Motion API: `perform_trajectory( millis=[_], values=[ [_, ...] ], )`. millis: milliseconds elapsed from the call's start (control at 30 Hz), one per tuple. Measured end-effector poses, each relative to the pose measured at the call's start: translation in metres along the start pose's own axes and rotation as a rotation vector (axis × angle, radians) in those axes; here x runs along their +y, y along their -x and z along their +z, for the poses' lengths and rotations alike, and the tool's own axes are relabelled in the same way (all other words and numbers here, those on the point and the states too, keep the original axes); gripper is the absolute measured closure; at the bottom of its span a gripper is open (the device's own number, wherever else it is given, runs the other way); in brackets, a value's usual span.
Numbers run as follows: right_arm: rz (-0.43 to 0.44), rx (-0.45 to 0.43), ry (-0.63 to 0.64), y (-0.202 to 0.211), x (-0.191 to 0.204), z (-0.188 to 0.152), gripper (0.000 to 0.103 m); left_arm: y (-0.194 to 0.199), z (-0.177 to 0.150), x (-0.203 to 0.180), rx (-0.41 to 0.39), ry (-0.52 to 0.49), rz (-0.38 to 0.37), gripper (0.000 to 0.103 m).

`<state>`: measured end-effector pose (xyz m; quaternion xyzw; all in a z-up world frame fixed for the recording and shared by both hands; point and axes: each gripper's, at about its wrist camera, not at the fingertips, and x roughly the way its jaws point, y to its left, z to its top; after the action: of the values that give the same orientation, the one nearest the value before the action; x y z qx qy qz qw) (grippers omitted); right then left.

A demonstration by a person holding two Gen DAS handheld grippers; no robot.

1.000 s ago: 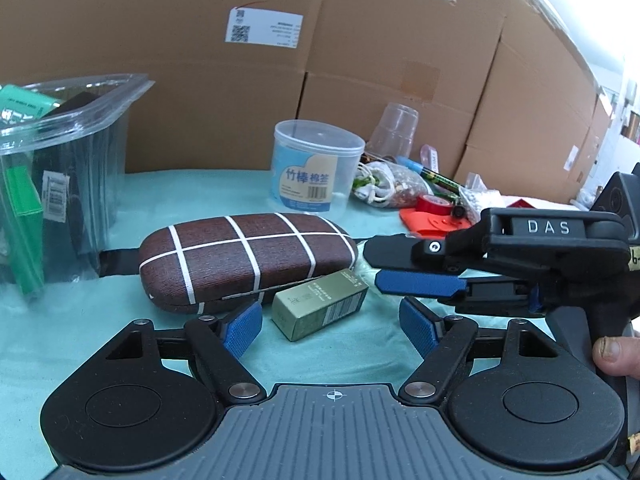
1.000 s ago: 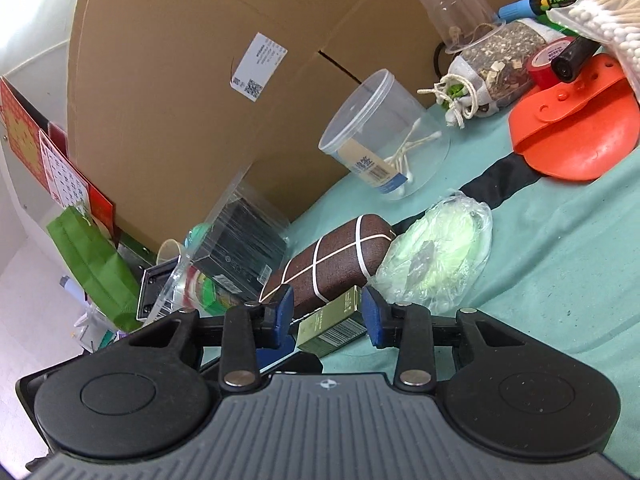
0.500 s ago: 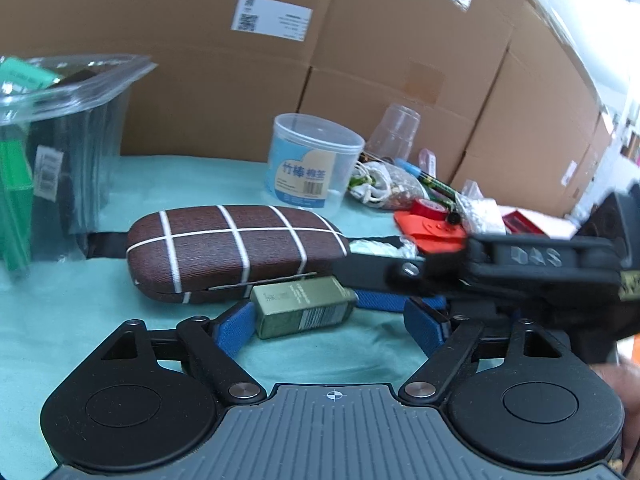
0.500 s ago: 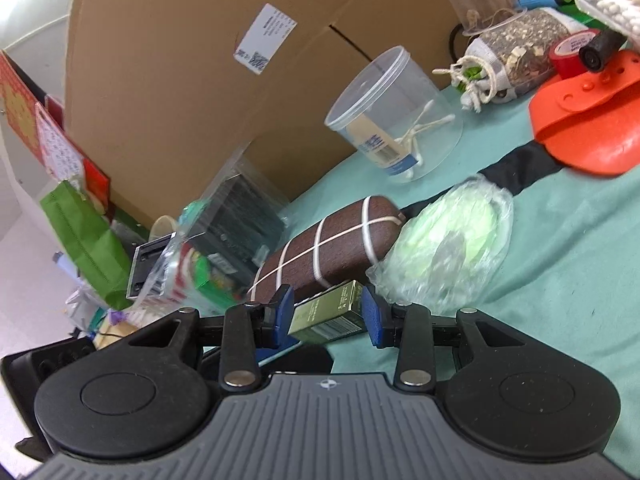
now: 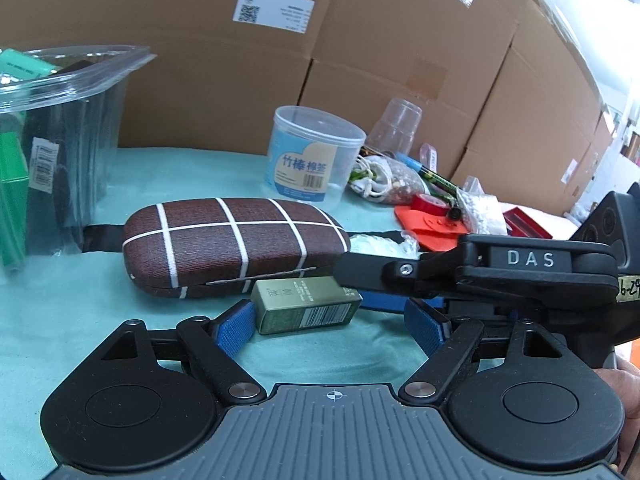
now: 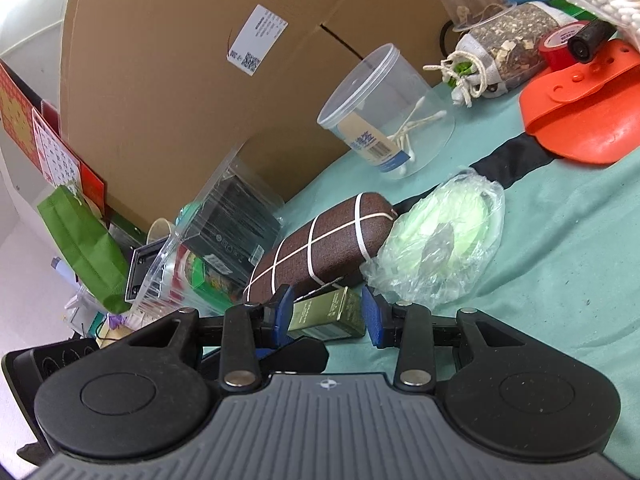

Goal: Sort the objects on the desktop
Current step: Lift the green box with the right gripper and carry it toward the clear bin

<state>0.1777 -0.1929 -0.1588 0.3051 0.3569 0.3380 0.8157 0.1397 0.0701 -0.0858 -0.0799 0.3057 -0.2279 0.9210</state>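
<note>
Right gripper angled down, fingers clamped on green box just before glasses case. Left gripper fingers apart, flanking box.

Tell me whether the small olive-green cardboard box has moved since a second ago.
Yes: the olive-green box swung nearly parallel to the brown white-striped glasses case.

The right gripper covers the olive carton's far end; its small print stays unreadable.
</note>
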Motion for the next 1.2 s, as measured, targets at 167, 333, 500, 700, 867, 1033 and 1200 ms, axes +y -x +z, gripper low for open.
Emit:
perform_trajectory(
  millis=[167,333,500,700,867,1033,1200],
  values=[
    [-0.023,-0.006,0.049,0.0,0.006,-0.004,0.059,-0.002,0.0,-0.003,0.006,-0.012,0.011,0.014],
    [-0.036,-0.01,0.078,0.0,0.009,-0.006,0.059,-0.003,0.0,-0.006,0.005,-0.029,0.02,0.014],
    [-0.036,-0.009,0.086,0.0,0.011,-0.007,0.059,0.0,-0.001,-0.009,-0.011,-0.045,0.022,0.012],
    [-0.042,-0.017,0.101,0.002,0.014,-0.009,0.059,-0.001,0.0,-0.009,-0.009,-0.044,0.016,0.011],
    [-0.037,-0.024,0.111,0.003,0.016,-0.01,0.059,0.001,0.0,-0.009,-0.016,-0.052,0.02,0.011],
    [-0.032,-0.034,0.116,0.005,0.017,-0.012,0.059,0.004,-0.001,-0.011,-0.032,-0.071,0.026,0.011],
    [-0.032,-0.049,0.156,0.009,0.025,-0.014,0.059,0.01,-0.003,-0.023,-0.069,-0.134,0.068,0.011]
  ],
)
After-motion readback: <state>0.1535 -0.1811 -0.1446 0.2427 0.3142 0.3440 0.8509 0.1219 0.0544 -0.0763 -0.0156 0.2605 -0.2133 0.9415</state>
